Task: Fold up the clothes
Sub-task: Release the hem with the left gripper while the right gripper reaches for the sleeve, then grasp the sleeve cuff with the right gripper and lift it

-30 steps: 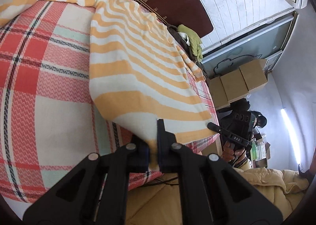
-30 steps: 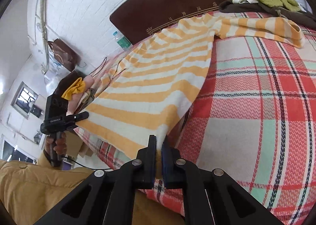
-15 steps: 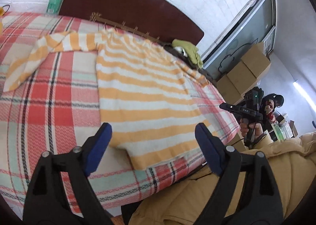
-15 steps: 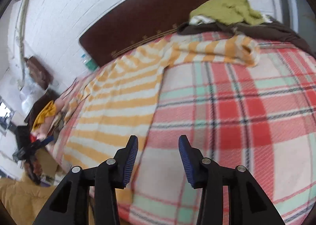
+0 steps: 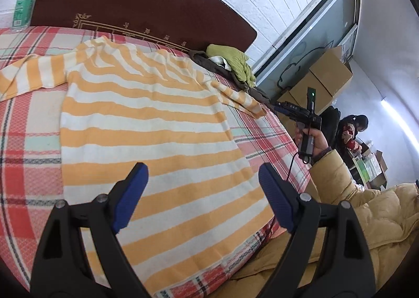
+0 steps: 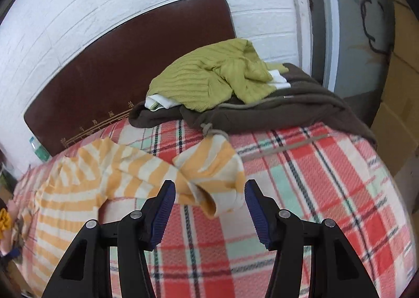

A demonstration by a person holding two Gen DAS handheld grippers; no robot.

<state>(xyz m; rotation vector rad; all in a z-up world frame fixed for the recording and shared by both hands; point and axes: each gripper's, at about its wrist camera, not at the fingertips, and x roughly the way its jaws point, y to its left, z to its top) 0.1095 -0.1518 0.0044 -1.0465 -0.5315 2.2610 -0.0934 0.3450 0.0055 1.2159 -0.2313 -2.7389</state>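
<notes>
Sweater (image 5: 146, 125) is laid flat on bed (image 5: 23, 156) for folding; right gripper (image 6: 208, 209) fingers spread near bunched sleeve (image 6: 209, 175), left gripper (image 5: 201, 198) fingers spread, nothing held.

Sweater (image 5: 146, 120) flat on bed (image 5: 23, 156), clothes pile (image 6: 235, 88) behind by headboard (image 5: 136, 2), bottle (image 5: 23, 7) far left

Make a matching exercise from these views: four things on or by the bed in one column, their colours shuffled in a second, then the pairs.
Things:
1. sweater laid flat
2. knit top on the pile
3. headboard
4. bottle

Colours:
A. dark brown
B. clear with green label
C. orange and white stripes
D. olive green

Pairs: 1-C, 2-D, 3-A, 4-B
</notes>
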